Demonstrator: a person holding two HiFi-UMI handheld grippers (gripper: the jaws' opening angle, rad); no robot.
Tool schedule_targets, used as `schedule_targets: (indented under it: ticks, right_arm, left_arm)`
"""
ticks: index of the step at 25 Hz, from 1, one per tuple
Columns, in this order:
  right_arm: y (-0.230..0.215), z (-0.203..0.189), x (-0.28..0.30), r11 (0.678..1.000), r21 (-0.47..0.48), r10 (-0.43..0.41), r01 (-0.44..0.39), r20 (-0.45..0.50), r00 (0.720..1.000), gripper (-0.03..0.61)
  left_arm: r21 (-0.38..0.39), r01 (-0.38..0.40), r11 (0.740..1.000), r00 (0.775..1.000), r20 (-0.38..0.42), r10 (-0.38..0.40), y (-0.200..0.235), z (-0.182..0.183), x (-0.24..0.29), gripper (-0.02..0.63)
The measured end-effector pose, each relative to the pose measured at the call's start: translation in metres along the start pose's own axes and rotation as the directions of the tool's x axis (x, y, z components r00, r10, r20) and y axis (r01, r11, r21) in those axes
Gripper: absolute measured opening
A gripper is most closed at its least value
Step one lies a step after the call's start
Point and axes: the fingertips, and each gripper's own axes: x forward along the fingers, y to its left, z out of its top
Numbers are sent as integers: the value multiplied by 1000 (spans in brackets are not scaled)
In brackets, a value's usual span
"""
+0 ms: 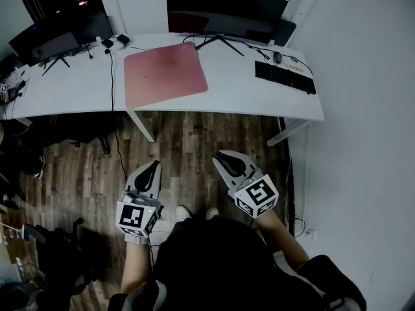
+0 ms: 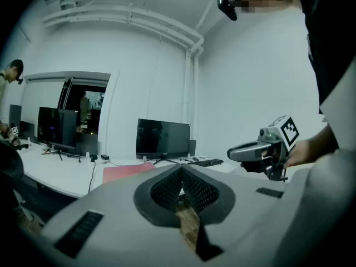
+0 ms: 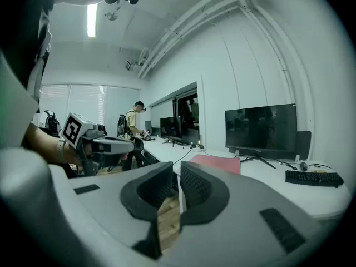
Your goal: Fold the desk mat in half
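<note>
The pink desk mat [image 1: 165, 73] lies flat on the white desk [image 1: 246, 99], left of its middle, with one corner reaching the front edge. Both grippers hang over the wooden floor, well short of the desk and touching nothing. My left gripper [image 1: 154, 166] is shut and empty; in the left gripper view its pads [image 2: 181, 170] meet, and the mat [image 2: 128, 172] shows far ahead. My right gripper [image 1: 222, 157] is shut too, with only a sliver between its pads [image 3: 177, 168]. From there the mat [image 3: 217, 163] lies ahead, and the left gripper [image 3: 105, 144] sits off to the left.
A large monitor [image 1: 227, 8] stands behind the mat, and a second monitor [image 1: 58, 37] is at the far left. A black keyboard [image 1: 285, 76] lies at the right. A cable [image 1: 111, 76] runs down the desk. A desk leg [image 1: 141, 125] stands below the mat. A person [image 3: 136, 118] stands far off.
</note>
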Motion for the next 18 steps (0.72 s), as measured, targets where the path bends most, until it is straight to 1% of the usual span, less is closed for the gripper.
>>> schedule_targets:
  ticks: [3,5,9,13,18]
  right_arm:
    - [10,1,13,1000,-7,2,-2,-6,1000,51]
    - [18,1,23,1000,-18,5,-6,-12,1000,50]
    - [32,1,42,999,-47,9,-11,-30,1000,51]
    - [43,3,62,998,-68,5,-7,-32,999,51]
    - [47,4,88,994,-107,-5,-1,-62,998,51]
  left_arm:
    - [-38,6,999,1000,-26,-7,12,-4,-8,7]
    - [-48,10,999,1000,-29,-11,20,-5,-13,8]
    - [-29,20,999,1000,-9,-20,37,-11,-21,8]
    - [-20,5,1000,1000,-16,-5,60,-20,-29,8]
    - [-16,-7,1000,999,-36,6,88,-29,-37,8]
